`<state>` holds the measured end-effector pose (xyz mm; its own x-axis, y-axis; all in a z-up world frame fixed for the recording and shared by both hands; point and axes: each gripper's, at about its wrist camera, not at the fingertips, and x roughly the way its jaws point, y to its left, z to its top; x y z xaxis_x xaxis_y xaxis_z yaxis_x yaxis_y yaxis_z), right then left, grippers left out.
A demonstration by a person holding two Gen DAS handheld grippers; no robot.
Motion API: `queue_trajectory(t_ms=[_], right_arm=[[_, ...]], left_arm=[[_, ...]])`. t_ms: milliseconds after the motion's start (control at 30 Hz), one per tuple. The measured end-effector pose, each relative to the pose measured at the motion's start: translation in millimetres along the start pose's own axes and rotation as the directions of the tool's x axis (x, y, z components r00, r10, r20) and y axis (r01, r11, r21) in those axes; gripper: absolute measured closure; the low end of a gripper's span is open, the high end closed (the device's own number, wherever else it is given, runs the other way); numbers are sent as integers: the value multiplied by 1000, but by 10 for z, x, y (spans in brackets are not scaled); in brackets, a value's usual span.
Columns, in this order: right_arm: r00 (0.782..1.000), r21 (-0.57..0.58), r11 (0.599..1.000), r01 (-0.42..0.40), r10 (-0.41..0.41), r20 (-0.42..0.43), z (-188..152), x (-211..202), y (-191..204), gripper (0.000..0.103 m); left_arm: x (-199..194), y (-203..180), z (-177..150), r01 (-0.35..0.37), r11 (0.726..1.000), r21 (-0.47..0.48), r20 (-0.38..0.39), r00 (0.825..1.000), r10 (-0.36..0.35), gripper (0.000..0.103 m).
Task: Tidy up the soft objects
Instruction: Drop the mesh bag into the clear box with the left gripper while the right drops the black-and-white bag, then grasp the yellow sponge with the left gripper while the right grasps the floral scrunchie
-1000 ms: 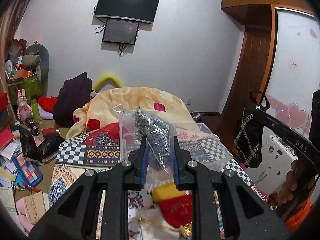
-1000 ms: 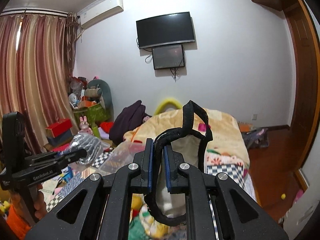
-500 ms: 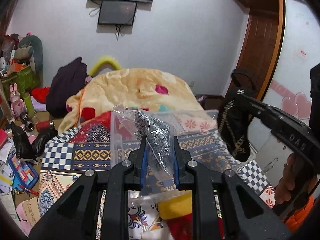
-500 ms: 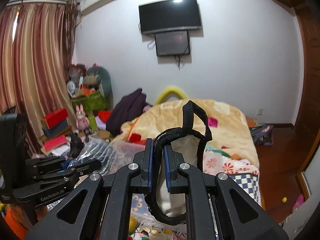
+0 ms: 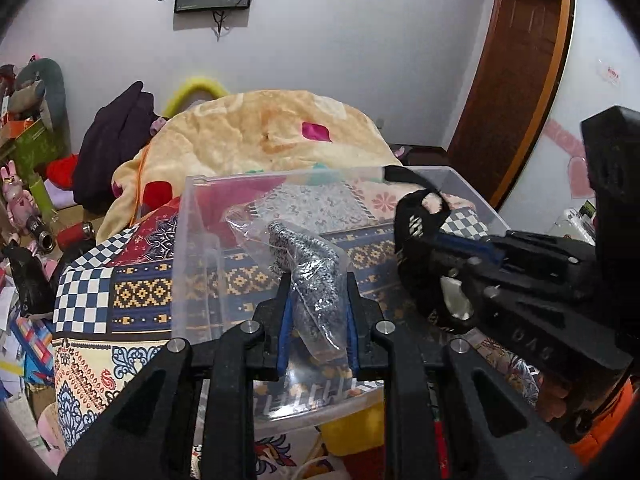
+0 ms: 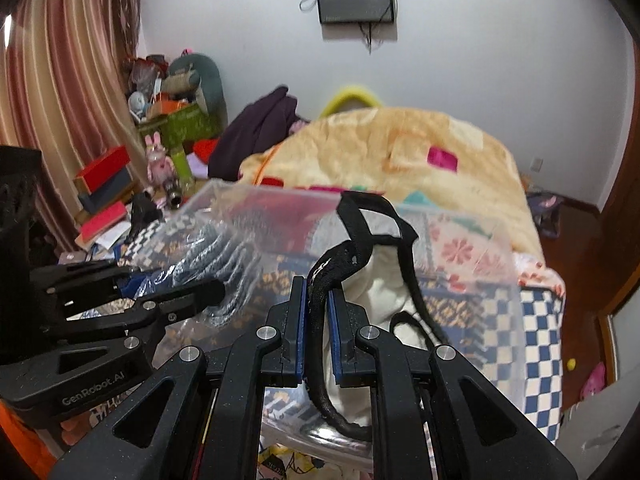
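Observation:
My left gripper (image 5: 316,304) is shut on a clear plastic bag holding a grey-and-white knitted item (image 5: 316,276); it also shows in the right wrist view (image 6: 216,256). My right gripper (image 6: 317,312) is shut on a black strappy fabric piece with a white lining (image 6: 372,248), seen from the left wrist view (image 5: 420,216) too. Both hold their items over a clear plastic storage box (image 5: 188,248) that sits on the patterned bedspread (image 5: 132,288). The box rim shows in the right wrist view (image 6: 280,194).
A peach blanket (image 5: 272,132) is heaped on the bed behind the box. A dark garment (image 5: 116,140) lies at the back left. Clutter of boxes, toys and bottles (image 6: 160,152) fills the left floor side. A wooden door (image 5: 516,80) stands on the right.
Both grippers have tilted down and moved forward over the clear box, closer to each other. Their holds on the bag and the black fabric are unchanged.

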<state>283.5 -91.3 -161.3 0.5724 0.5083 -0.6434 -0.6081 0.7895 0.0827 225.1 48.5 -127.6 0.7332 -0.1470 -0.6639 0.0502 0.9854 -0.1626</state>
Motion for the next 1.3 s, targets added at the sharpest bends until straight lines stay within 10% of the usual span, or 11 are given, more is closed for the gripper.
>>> queue_trajectory(t_ms=[267,833,1300], right_arm=[[997,14,999,-45,45,-55,-17,-32,-7,88],[992,25,1000,4,-7,122,-161,-748,15,27],[1000,79,997,-2,4,-21,-711,-448,-30,24]], left_arm=[[-29,17,9,18,1000,-23,-11,1000,-18,78],[-764,-77,-70,16,1000,-3,149,989,-16,31],[-585,-245,-515,-22,999,31,75,997,20,28]])
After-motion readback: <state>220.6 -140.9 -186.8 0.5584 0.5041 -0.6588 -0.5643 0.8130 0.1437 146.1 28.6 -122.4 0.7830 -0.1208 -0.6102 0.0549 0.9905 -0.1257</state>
